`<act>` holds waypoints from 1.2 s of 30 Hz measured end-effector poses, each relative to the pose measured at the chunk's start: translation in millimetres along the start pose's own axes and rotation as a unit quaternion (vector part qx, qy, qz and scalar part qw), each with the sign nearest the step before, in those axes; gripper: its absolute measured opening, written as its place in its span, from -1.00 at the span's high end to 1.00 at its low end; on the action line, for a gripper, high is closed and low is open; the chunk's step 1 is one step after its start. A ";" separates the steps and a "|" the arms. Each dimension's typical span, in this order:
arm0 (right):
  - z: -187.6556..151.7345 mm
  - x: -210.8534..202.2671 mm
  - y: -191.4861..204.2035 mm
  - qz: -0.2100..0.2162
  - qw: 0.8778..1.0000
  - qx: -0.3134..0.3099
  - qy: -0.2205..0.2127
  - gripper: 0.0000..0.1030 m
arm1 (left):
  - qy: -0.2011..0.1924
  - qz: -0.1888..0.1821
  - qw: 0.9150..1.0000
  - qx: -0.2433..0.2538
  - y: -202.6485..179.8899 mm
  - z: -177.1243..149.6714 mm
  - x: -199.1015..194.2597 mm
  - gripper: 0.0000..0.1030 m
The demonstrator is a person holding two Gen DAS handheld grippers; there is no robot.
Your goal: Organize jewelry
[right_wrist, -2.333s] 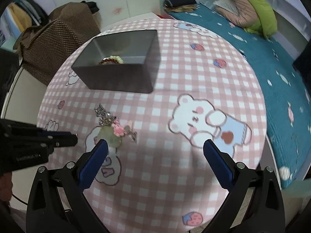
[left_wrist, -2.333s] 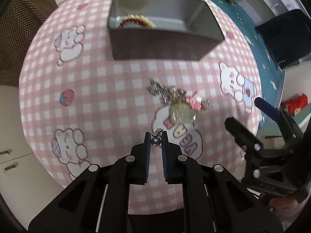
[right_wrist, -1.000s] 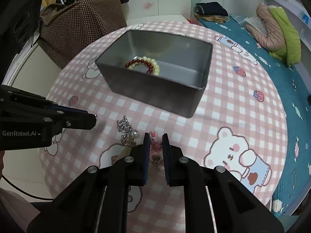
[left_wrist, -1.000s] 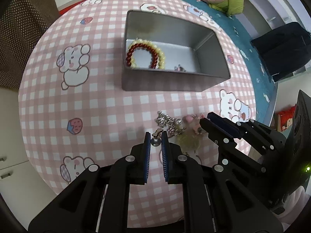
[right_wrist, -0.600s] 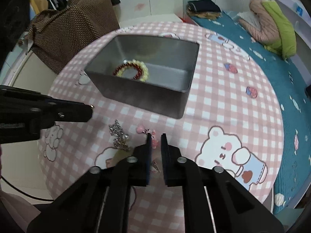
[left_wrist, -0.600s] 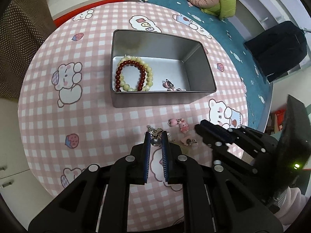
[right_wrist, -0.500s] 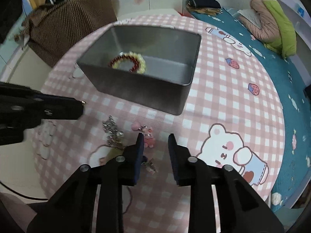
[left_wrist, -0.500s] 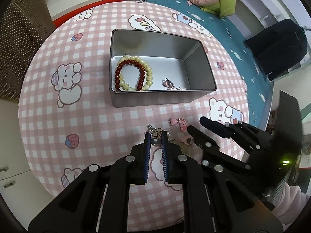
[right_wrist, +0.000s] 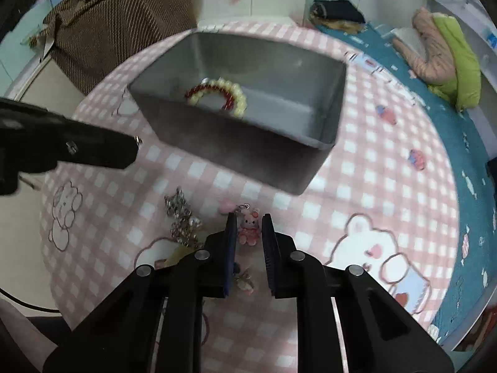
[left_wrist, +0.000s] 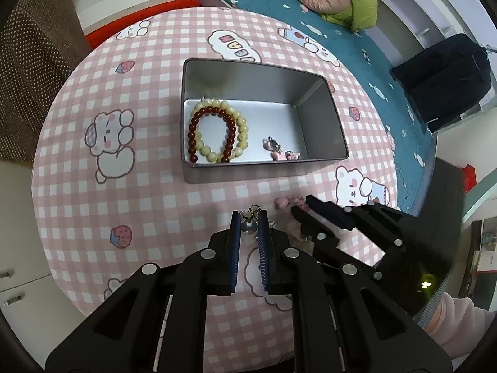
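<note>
Item: pink bunny charm, small figurine with an ear-end metal loop, lying on the pink gingham surface directly between the tips of the right gripper; its long axis runs roughly along the fingers, loop end pointing away toward the tin. Right fingers stand a narrow gap apart, flanking the charm without visibly pressing it; nothing is gripped. The right gripper is the nearer one to this piece, so the next closing appears to be its job, and the charm looks light and apt to skid if only one finger meets it first. Item: silver bell-and-chain trinket, pinched between the nearly closed fingers of the left gripper, held above the surface short of the tin's near wall. Item: rectangular metal tin, open, standing beyond both grippers toward the far side of the round surface. Contents: dark red bead bracelet nested inside a cream bead bracelet at the tin's left end; two small pink charms against the near wall. Loose on the surface left of the right fingers: a crystal-studded silver chain, a further pink piece just beyond the fingertips, and a pale green disc, partly hidden. Judged status: sorting partway done, several pieces outstanding.
</note>
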State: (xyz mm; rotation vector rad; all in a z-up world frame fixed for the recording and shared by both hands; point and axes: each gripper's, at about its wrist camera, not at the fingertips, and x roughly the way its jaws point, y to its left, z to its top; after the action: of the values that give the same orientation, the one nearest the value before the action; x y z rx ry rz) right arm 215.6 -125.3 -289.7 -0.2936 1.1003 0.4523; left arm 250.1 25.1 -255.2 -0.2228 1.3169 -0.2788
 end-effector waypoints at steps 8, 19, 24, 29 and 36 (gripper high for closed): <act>17.7 -38.7 -3.9 -0.012 0.998 0.012 -0.062 0.71 | -0.014 -0.005 1.000 0.028 -13.3 7.1 -7.6 0.79; 50.1 -72.9 -6.2 -0.027 0.991 0.017 -0.127 0.71 | -0.048 -0.016 0.998 0.035 -21.5 30.6 -22.7 0.79; 51.1 -63.2 -3.5 -0.023 0.993 0.015 -0.118 0.71 | -0.048 -0.014 0.998 0.025 -17.5 40.1 -18.2 0.79; 52.0 -53.9 2.8 -0.014 0.994 0.009 -0.106 0.70 | -0.036 -0.012 0.999 0.021 -11.7 44.9 -10.8 0.79; 56.6 -45.8 8.2 -0.004 0.995 0.003 -0.099 0.70 | -0.023 -0.011 1.000 0.014 -5.0 47.4 -6.1 0.76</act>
State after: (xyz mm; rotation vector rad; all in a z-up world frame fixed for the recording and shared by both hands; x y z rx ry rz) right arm 238.9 -102.4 -224.1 -0.2420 0.9068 0.4605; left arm 294.4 22.6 -236.8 -0.2193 1.2646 -0.3097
